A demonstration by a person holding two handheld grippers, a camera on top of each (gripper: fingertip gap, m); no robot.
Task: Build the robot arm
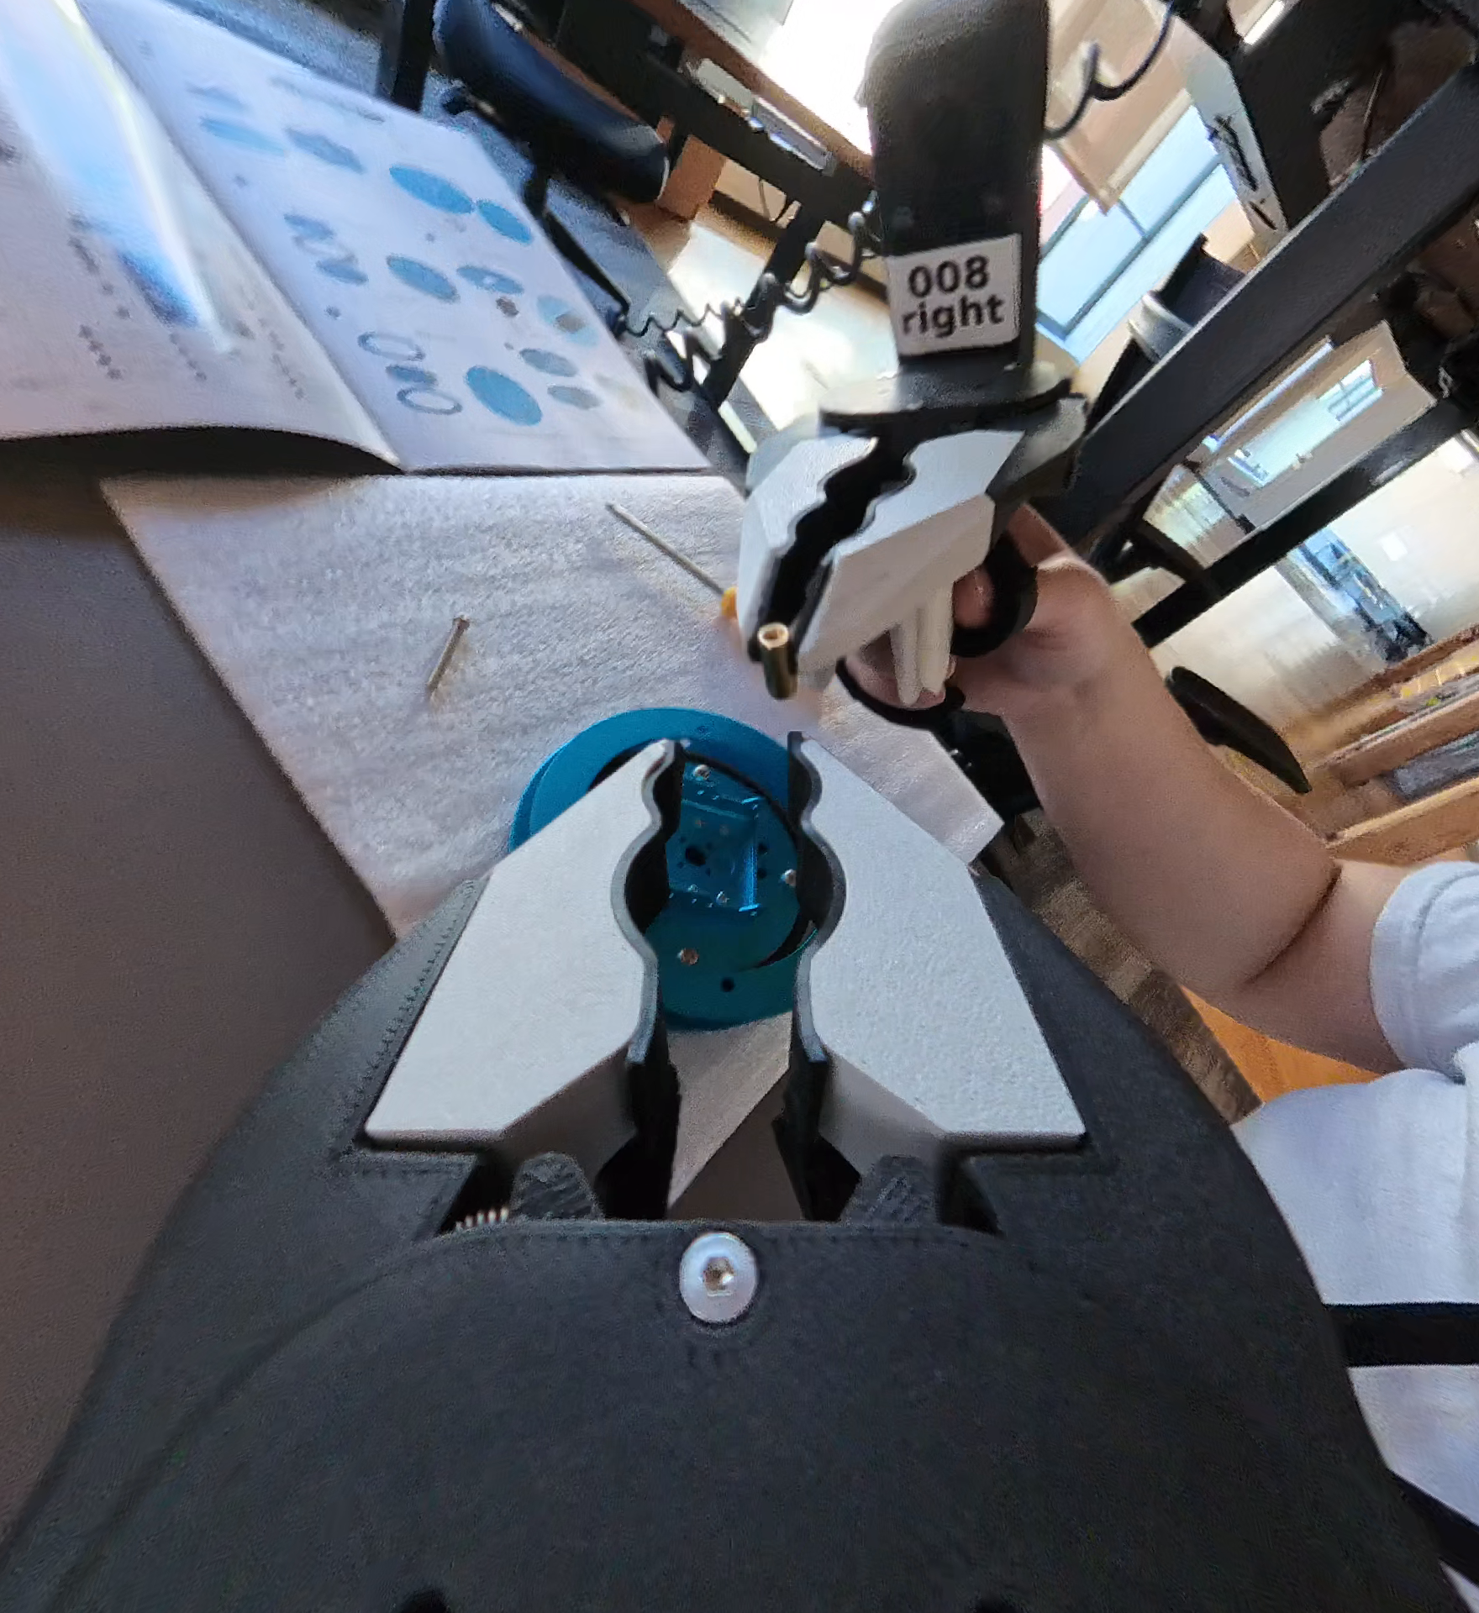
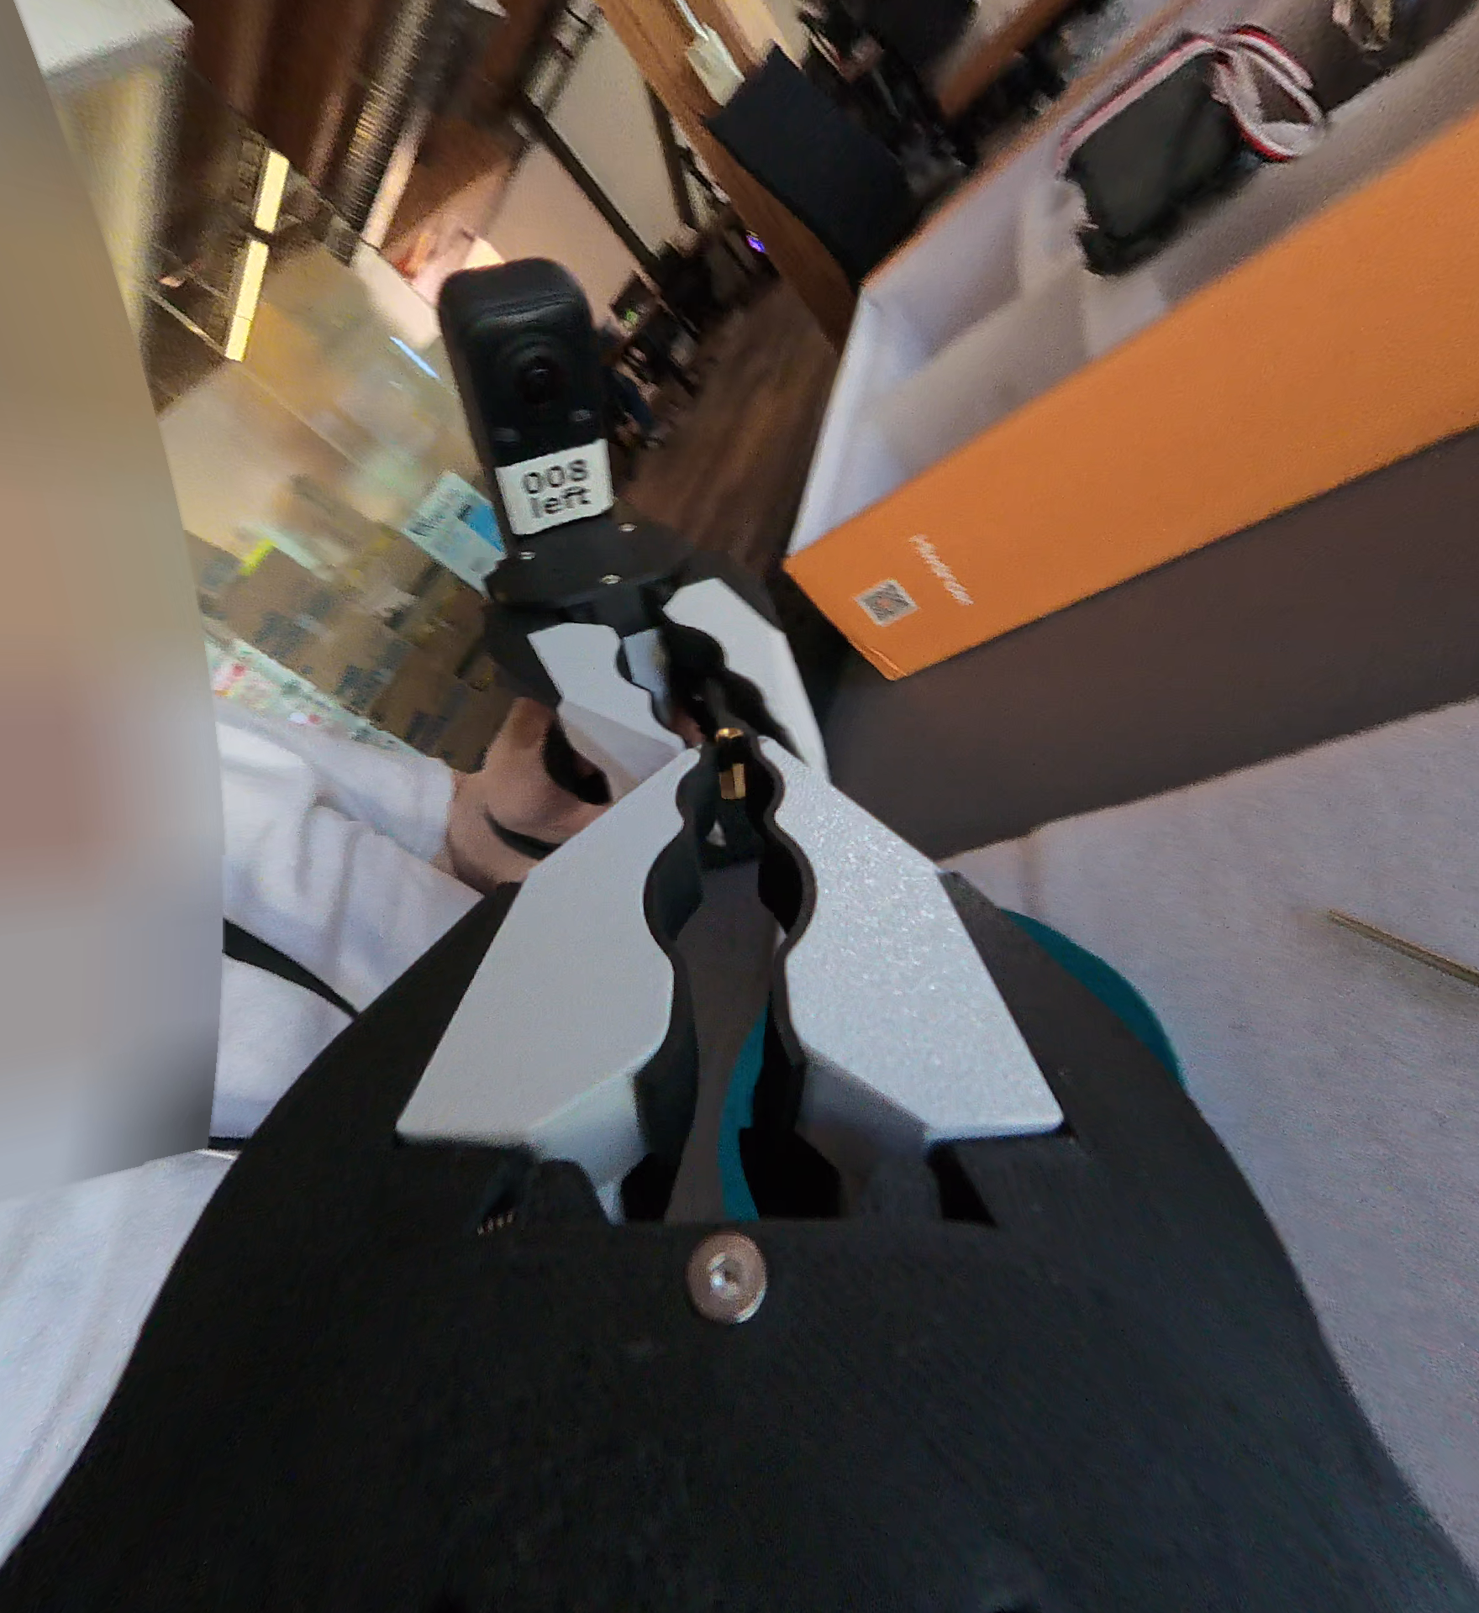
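Left gripper (image 1: pixel 729 759), part-open, straddles the blue anodised metal wheel assembly (image 1: pixel 701 882) on the white foam sheet (image 1: pixel 474 611); right gripper (image 1: pixel 793 650), closed, pinches a small brass standoff (image 1: pixel 778 659) just above, not yet fitted.

Your left gripper (image 1: pixel 729 751): jaws parted around blue wheel assembly (image 1: pixel 701 882) on white foam sheet (image 1: pixel 387 611). Your right gripper (image 1: pixel 784 650), pinching brass standoff (image 1: pixel 776 659), hangs just above wheel's far rim; little room between grippers. Foam left of wheel offers room, but thin metal pin (image 1: pixel 448 653) lies there; second pin (image 1: pixel 666 548) lies farther back. Open booklet (image 1: pixel 299 262) borders foam's far edge. Orange box (image 2: pixel 1199 419) blocks one side of table.
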